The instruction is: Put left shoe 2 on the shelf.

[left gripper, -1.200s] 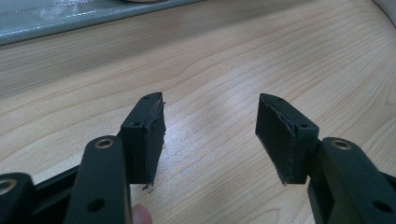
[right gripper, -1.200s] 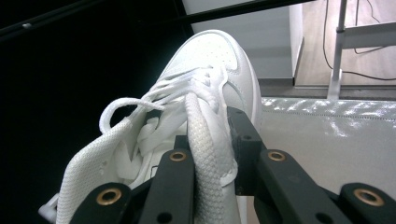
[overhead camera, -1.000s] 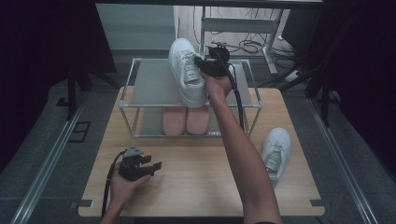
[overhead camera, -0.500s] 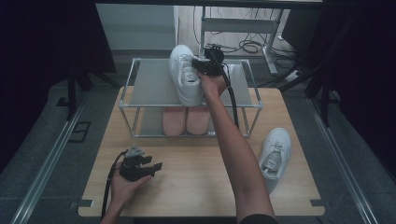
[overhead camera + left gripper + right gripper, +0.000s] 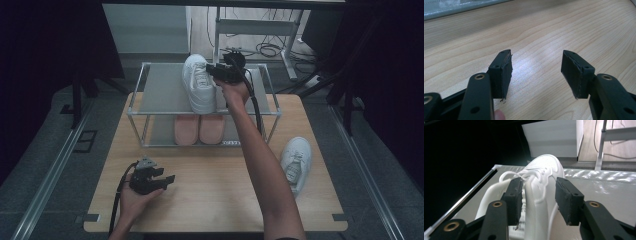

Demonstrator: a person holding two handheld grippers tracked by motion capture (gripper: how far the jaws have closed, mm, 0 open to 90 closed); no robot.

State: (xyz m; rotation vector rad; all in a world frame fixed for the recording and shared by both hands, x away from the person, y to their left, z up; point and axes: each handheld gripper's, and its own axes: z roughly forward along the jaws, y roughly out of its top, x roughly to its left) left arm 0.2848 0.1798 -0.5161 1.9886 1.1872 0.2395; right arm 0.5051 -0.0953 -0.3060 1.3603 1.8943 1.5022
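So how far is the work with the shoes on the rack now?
Done: the pink pair sits on the lower shelf, and one white shoe lies on the top shelf. In hand: the right gripper has just been opening, its side wall between the jaws. Left: the second white shoe lies on the table; the left gripper is open, empty.

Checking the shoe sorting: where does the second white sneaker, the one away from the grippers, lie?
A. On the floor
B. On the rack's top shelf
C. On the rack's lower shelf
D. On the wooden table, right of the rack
D: the second white sneaker lies on the light wooden table, right of the metal shoe rack.
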